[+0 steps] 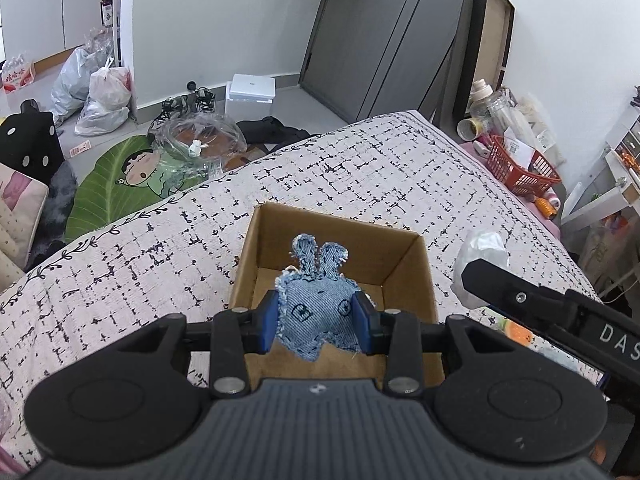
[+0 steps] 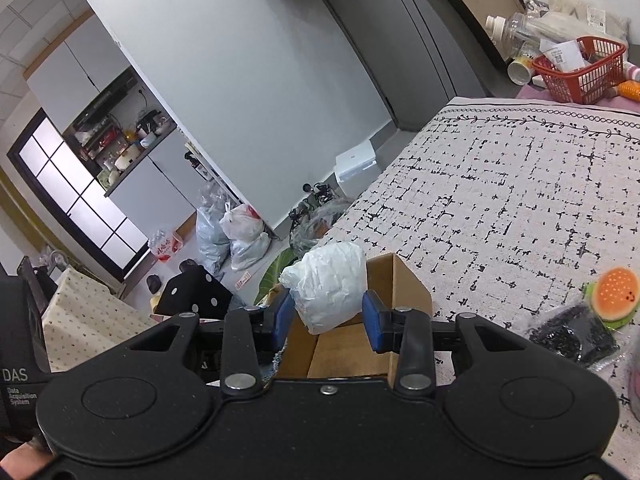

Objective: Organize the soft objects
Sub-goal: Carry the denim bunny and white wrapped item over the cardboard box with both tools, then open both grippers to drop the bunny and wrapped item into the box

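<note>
Left wrist view: left hand-held gripper (image 1: 318,322) is clamped on the denim bunny (image 1: 316,312), blue pads (image 1: 267,326) pressing its cheeks from 9 and 3 o'clock. Bunny's long axis runs 6 to 12, ears up toward 12, frayed chin at 6. It hangs directly over the open cardboard box (image 1: 404,256), whose bare floor shows at 12 behind the ears and at 6 below the chin, so the drop looks straight down, no sideways travel needed. Box sits on the bed w/ the black-on-white patterned cover (image 1: 360,160).

Right hand-held gripper (image 2: 328,318) carries a white crumpled soft bundle (image 2: 326,286); left pad touches it, right pad shows a slight gap, so I can't tell if it's truly pinched. Bundle sits near the box's corner, box lying at 6 from it, partly behind. Left gripper is nearer the box opening; right waits at 3 o'clock of it.

Bunny: pale blue denim, stitched eyes, fringed edges, squashes easily. A burger plush (image 2: 612,292) and dark glittery item (image 2: 572,336) lie on the cover at 3 o'clock in the right wrist view.
</note>
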{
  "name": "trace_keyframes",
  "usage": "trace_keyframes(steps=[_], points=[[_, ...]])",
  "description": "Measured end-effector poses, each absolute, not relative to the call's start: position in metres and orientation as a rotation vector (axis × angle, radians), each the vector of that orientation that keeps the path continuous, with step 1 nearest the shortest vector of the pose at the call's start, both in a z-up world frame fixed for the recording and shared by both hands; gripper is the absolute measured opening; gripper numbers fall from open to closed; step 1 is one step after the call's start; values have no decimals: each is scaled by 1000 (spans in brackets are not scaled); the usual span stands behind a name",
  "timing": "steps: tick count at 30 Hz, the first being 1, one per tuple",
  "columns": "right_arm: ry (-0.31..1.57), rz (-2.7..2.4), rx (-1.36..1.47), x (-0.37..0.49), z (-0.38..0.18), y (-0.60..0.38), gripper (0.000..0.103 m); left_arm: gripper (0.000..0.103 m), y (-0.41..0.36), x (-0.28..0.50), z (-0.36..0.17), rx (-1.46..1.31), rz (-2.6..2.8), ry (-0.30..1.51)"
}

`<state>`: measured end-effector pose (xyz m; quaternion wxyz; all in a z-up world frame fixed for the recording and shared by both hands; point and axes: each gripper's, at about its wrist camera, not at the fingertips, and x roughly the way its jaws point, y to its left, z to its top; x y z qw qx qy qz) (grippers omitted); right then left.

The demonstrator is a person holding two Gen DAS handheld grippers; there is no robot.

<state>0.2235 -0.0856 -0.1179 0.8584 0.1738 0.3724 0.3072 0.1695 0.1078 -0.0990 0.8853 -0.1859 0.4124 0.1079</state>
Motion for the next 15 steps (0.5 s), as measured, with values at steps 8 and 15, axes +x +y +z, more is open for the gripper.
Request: trace_keyframes(steps=[8, 15], points=[[829, 599, 380, 239, -129, -84, 37, 38, 114, 194, -118, -385, 221, 898], [856, 583, 410, 248, -136, -84, 37, 39, 120, 211, -135, -390, 223, 933]])
